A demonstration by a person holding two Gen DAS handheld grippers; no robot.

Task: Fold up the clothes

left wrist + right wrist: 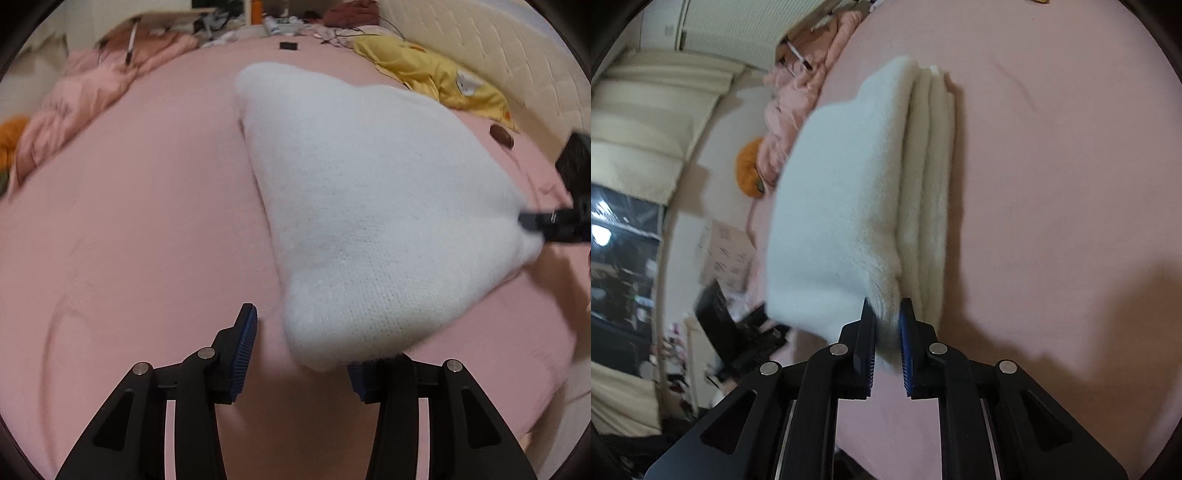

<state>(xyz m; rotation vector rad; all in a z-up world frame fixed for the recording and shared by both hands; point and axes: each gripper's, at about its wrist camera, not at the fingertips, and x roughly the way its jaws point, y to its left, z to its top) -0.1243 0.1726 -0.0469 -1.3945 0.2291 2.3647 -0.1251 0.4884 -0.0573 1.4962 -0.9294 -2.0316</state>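
A folded white sweater [373,206] lies on the pink bed [129,221], its long side running away toward the far edge with the yellow cloth [436,70]. The right gripper [888,332] pinches its near corner (fluffy knit squeezed between the jaws). The left gripper [299,362] has its jaws spread, one under the sweater's near end.

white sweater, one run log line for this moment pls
task: fold clothes | white sweater: folded on pink bed | right gripper: shut on its corner | left gripper: open at near edge
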